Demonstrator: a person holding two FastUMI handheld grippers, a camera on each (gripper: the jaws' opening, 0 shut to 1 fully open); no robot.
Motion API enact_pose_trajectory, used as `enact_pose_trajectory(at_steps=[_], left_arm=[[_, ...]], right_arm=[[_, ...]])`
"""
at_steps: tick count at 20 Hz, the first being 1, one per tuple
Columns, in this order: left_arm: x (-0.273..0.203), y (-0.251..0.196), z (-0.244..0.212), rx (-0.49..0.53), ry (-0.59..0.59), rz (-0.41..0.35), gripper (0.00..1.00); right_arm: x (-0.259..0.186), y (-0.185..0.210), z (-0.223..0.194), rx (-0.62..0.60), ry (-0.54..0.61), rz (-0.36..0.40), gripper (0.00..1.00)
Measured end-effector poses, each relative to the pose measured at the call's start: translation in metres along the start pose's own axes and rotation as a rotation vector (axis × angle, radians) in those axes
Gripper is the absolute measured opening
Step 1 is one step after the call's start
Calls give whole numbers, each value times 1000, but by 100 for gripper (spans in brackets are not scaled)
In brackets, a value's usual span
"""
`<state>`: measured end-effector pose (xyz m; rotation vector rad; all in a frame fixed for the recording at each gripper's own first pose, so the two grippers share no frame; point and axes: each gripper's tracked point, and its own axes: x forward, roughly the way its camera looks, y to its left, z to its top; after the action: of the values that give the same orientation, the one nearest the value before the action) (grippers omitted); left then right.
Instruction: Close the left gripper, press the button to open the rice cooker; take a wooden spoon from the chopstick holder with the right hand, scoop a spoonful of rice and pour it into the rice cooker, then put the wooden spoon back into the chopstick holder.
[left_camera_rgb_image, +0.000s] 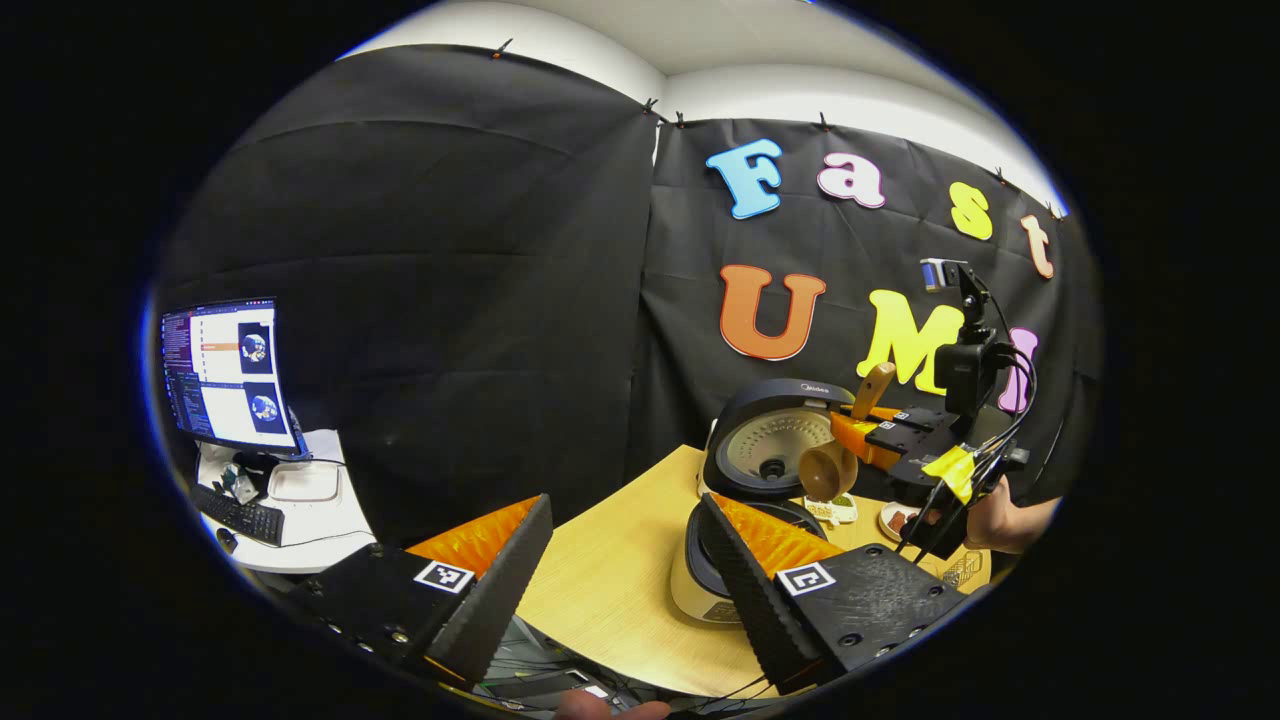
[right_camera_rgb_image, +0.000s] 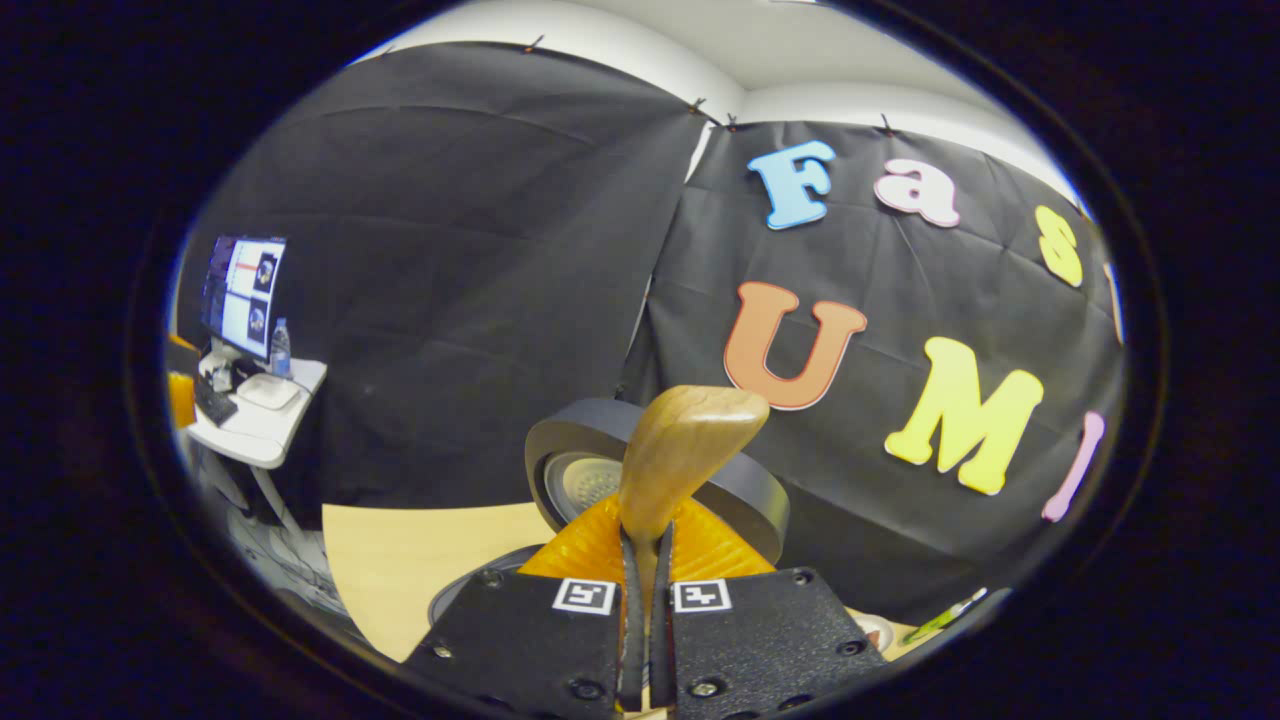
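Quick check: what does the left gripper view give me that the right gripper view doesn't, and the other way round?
Left gripper view: the left gripper open, the wooden spoon with its bowl hanging over the rice cooker, the hand holding the right gripper, and small dishes on the table.
Right gripper view: close up, the right gripper's fingers pressed on both sides of the spoon's handle; a water bottle beside the monitor.
Both: the raised cooker lid, the table, the monitor.
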<state>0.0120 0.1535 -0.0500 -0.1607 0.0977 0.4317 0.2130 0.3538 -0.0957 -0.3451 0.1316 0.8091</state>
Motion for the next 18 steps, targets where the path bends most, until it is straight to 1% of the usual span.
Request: enact_pose_trajectory(at_steps=[4,5,6,8,9,10,11,13,16,18], left_arm=[[10,-15,6,-3,-15,-66,95],[13,-21,6,-4,-15,-90,95],[17,-29,6,-5,-14,-117,95],[25,-47,5,1,-9,-172,95],[28,-57,5,4,-8,-199,95],[30,-69,7,7,-8,-232,98],[32,-83,9,13,-8,-266,95],[36,-108,9,31,-8,-332,95],[39,-147,8,51,-4,-422,95],[41,-173,6,61,3,-466,95]], right_arm=[[-24,-20,1,162,30,-30,8],[-33,-27,4,202,30,-42,6],[-43,-35,6,241,28,-56,8],[-64,-57,5,316,26,-100,8],[-76,-71,2,341,27,-136,8],[-88,-86,-2,357,27,-171,8],[-99,-100,-6,378,26,-206,8],[-123,-129,-20,429,31,-280,8],[-163,-181,-49,490,52,-415,8],[-188,-212,-71,525,74,-497,8]])
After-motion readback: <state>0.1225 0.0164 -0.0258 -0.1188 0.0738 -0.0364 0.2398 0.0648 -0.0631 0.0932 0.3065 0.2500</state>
